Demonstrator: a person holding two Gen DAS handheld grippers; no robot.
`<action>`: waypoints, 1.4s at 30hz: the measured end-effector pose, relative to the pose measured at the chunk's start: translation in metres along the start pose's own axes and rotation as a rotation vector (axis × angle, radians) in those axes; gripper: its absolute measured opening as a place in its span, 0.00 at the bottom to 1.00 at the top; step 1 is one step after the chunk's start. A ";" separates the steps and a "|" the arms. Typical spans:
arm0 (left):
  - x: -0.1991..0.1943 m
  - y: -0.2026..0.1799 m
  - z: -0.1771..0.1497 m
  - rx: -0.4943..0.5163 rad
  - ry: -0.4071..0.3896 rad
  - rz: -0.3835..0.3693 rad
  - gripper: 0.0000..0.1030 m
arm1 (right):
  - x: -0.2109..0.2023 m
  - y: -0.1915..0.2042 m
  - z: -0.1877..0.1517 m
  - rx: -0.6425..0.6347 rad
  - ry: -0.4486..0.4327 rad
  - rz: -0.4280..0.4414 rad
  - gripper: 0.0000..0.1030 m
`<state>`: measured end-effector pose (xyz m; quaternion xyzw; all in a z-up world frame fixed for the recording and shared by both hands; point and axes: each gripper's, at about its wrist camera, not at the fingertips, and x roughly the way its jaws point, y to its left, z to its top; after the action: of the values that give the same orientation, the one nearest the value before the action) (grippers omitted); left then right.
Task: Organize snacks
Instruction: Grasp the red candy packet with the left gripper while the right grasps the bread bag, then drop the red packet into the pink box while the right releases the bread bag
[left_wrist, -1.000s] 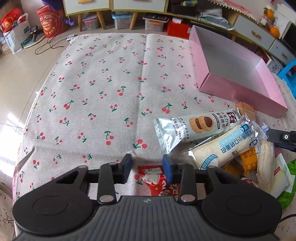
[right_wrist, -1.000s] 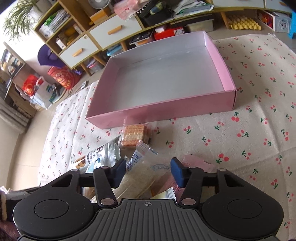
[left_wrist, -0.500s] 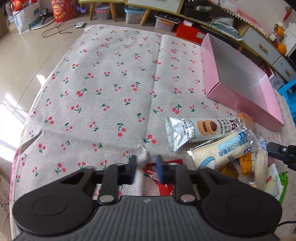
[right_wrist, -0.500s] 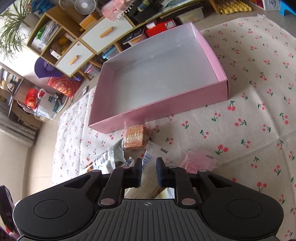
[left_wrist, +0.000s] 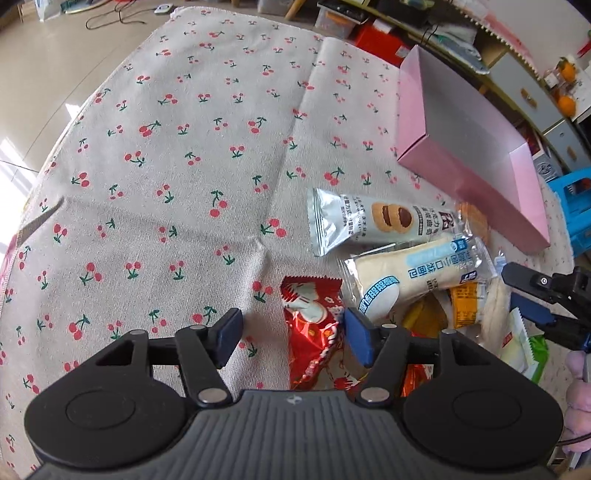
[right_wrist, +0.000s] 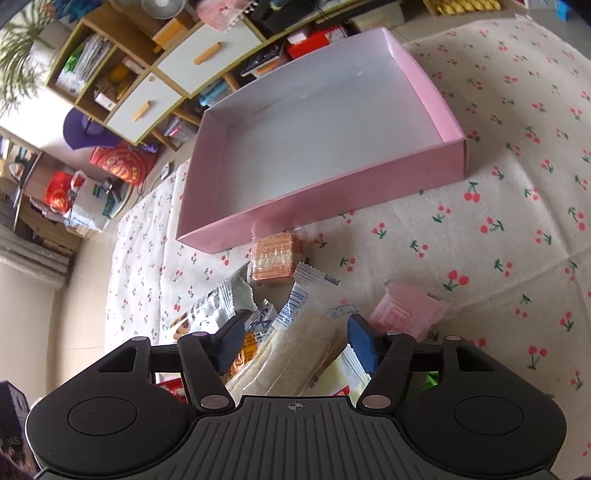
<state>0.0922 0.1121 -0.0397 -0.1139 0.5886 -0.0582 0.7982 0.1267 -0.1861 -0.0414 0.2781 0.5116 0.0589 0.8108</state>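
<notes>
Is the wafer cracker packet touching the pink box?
Cannot tell. In the right wrist view the wafer packet sits right at the pink box front wall, but no clear contact or gap shows.

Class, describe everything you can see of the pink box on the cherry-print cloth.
The pink box is a shallow, open rectangular tray without a lid, seemingly cardboard, with pink outer walls and a pale, whitish-grey inside. Nothing lies in the part of it that shows. It sits flat on the cherry-print cloth, beyond the pile of snacks. A clear-wrapped stack of wafers lies right at its near wall; whether they touch cannot be told. Neither gripper touches it.
</notes>
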 end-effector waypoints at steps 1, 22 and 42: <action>0.001 -0.002 -0.001 0.005 -0.004 0.011 0.58 | 0.003 0.001 -0.001 -0.013 0.001 -0.007 0.61; -0.019 -0.004 -0.004 0.021 -0.127 0.054 0.25 | -0.023 -0.016 0.010 0.103 -0.070 0.078 0.26; -0.021 -0.046 0.006 0.019 -0.215 -0.036 0.25 | -0.027 -0.056 0.091 0.240 -0.329 0.122 0.26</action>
<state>0.0934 0.0734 -0.0076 -0.1225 0.4966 -0.0656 0.8568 0.1817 -0.2782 -0.0195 0.4092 0.3579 0.0005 0.8393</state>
